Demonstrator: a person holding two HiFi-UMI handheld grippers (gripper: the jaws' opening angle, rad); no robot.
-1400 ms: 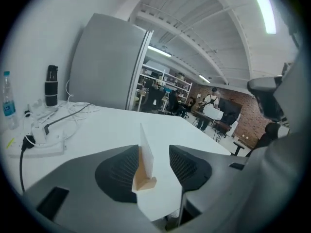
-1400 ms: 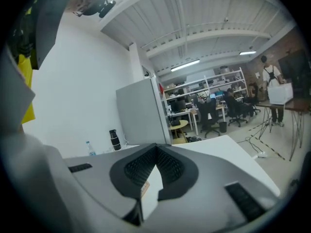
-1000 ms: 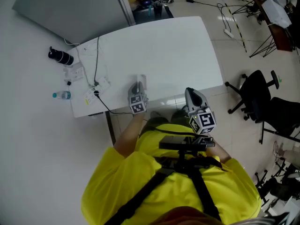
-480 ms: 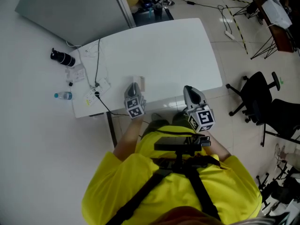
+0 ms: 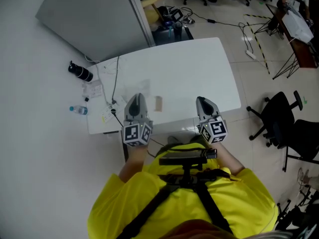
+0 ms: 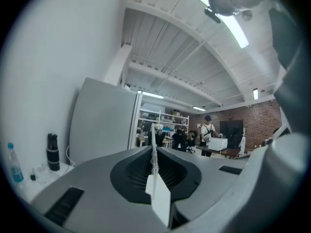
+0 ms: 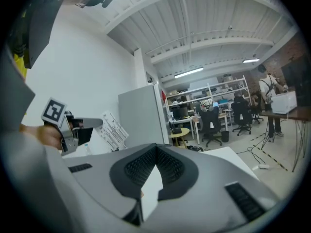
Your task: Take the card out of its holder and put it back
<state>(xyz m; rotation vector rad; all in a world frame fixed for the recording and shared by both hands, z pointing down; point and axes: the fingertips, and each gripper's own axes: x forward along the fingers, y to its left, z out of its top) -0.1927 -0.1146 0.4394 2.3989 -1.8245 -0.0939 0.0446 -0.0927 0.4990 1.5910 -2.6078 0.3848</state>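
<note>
A white surface (image 5: 189, 68) stands on a pale floor (image 5: 35, 148), with a grey partition (image 5: 94, 19) behind it. In the head view the card (image 5: 158, 103) lies flat on the surface between the left claw (image 5: 137, 98) and the right claw (image 5: 203, 101), nearer the left and touching neither. In the left gripper view the claw is clamped on the thin card holder (image 6: 153, 147), seen edge-on. In the right gripper view the jaws are drawn together and hold nothing, and the holder juts from the left claw.

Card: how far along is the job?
Done: the card looks out of the tan holder on the table. In hand: left gripper shut on the card's edge, right gripper empty. Left: slot it back into the holder.
</note>
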